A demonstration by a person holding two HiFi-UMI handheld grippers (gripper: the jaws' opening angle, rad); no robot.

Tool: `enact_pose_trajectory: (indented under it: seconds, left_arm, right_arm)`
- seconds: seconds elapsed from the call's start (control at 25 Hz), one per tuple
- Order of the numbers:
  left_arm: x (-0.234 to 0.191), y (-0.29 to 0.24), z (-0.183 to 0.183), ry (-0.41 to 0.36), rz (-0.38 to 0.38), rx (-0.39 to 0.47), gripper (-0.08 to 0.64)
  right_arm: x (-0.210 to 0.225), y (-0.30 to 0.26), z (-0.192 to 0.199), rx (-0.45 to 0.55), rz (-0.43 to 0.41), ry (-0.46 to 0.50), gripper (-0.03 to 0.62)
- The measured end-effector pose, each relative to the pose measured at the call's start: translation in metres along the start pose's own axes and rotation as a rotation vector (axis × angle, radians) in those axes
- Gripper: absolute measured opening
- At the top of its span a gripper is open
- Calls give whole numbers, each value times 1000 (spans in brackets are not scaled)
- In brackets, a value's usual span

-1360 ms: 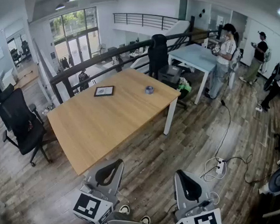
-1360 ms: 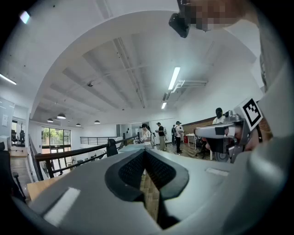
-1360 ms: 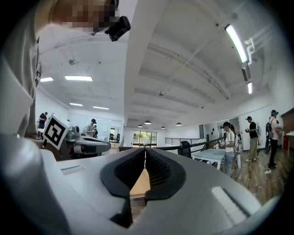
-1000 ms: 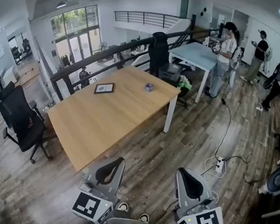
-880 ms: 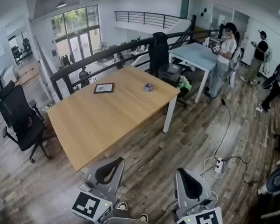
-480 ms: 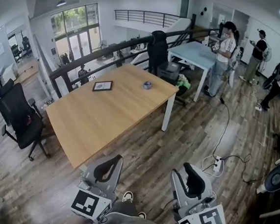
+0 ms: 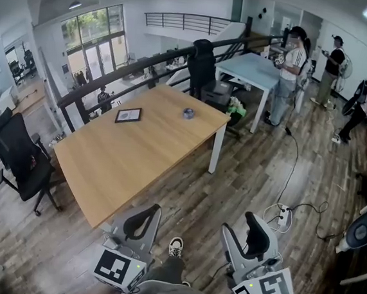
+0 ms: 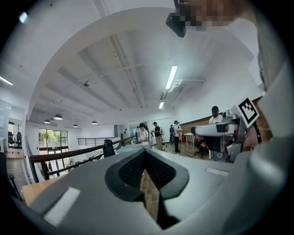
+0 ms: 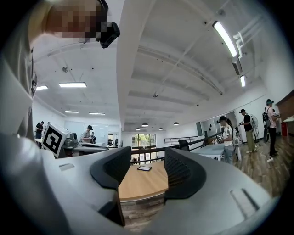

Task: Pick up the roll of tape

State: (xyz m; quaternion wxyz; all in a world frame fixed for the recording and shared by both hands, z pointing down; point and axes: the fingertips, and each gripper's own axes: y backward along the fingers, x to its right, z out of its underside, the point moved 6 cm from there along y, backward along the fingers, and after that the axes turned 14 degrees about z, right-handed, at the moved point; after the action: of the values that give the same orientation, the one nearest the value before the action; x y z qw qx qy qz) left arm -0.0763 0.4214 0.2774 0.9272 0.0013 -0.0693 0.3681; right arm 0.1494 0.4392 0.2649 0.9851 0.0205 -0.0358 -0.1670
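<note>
One roll of tape (image 7: pixel 188 113), one wooden table (image 7: pixel 124 163)

Bright ceiling lights (image 9: pixel 225 32), daylit windows (image 7: pixel 91 34), strong fisheye edge distortion

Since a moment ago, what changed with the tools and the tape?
The right tool has just opened its jaws, with nothing between them. The person's shoe stepped toward the table. The left tool stayed shut, and the tape stayed on the table.
</note>
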Motion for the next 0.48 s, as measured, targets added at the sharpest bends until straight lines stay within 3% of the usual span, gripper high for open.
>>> enact_pose_trajectory:
  seconds: [0.48]
  left_arm:
    - [-76, -75, 14, 29, 31, -22, 2]
  right_arm:
    - [26, -99, 15, -59, 18, 11, 212]
